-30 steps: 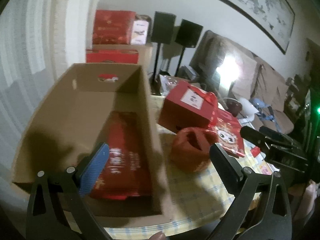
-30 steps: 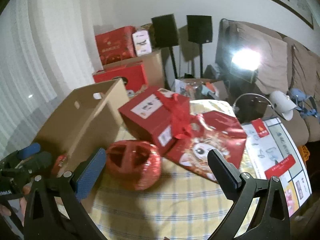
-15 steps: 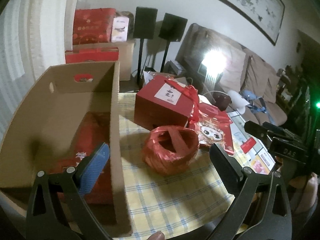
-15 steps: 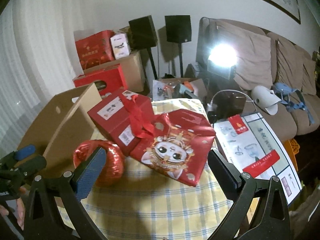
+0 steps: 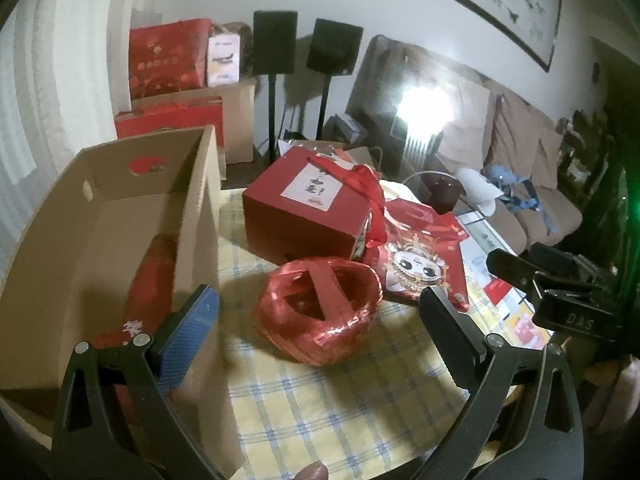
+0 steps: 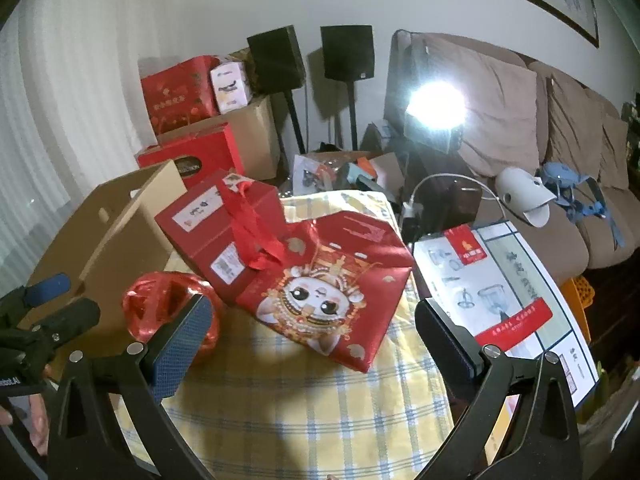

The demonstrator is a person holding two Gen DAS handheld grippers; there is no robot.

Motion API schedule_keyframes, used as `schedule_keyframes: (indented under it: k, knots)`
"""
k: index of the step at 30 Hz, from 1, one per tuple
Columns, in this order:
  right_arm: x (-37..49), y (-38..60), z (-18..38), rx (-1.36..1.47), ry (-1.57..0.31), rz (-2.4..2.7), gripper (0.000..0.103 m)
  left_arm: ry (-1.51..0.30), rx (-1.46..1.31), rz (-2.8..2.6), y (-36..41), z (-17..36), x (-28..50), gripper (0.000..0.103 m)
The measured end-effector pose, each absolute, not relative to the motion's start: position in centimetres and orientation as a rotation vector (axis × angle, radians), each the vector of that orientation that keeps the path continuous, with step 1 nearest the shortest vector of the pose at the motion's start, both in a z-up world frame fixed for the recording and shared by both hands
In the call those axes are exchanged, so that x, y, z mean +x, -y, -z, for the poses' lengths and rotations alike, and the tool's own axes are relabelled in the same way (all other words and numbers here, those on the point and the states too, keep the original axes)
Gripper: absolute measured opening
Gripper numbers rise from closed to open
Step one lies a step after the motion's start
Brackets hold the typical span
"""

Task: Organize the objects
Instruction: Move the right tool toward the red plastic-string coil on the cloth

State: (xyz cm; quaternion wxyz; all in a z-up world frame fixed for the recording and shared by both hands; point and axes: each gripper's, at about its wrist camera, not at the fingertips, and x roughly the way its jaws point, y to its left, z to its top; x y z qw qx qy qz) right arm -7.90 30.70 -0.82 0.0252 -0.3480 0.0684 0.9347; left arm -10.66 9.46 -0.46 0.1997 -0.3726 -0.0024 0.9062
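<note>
An open cardboard box (image 5: 200, 184) (image 6: 116, 232) stands on the left of the checked tablecloth, with a red packet (image 5: 154, 276) lying inside. Right of it sit a red ribbon spool (image 5: 318, 310) (image 6: 160, 296), a red gift box with a ribbon (image 5: 308, 216) (image 6: 224, 236) and a flat red cartoon bag (image 5: 420, 256) (image 6: 332, 284). My left gripper (image 5: 316, 332) is open, its fingers on either side of the spool and just short of it. My right gripper (image 6: 316, 336) is open in front of the cartoon bag, holding nothing.
A white printed box (image 6: 504, 296) lies at the table's right edge. Behind the table are stacked red and brown cartons (image 6: 192, 120), two speakers on stands (image 6: 348, 56), a bright lamp (image 6: 436, 104) and a sofa (image 6: 560, 128). The yellow checked cloth (image 6: 304, 408) lies near me.
Both views have swung right. The left gripper moved from over the cardboard box to facing the ribbon spool; the right gripper shifted from the spool to the cartoon bag.
</note>
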Motion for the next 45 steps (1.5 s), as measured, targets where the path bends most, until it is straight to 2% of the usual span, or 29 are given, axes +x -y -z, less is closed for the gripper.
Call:
schedule_keyframes:
  k: [23, 40, 43, 45]
  knots:
    - [-9.4, -34.4, 4.5, -1.139, -0.272, -2.83, 0.102, -0.054, -1.128, -2.523, -13.1, 4.3, -13.0, 0.1]
    - [-10.3, -34.8, 6.8, -1.199, -0.3, -2.816, 0.102, -0.141, -1.09, -2.562, -14.2, 4.9, -13.2, 0.1]
    - [-10.3, -35.1, 7.0, -1.202, -0.315, -2.812, 0.102, -0.139, -1.072, -2.531, -14.5, 4.5, -12.8, 0.095]
    - [-10.3, -35.4, 7.2, -1.202, -0.33, -2.805, 0.102, -0.177, -1.079, -2.503, -15.1, 4.5, -12.6, 0.08]
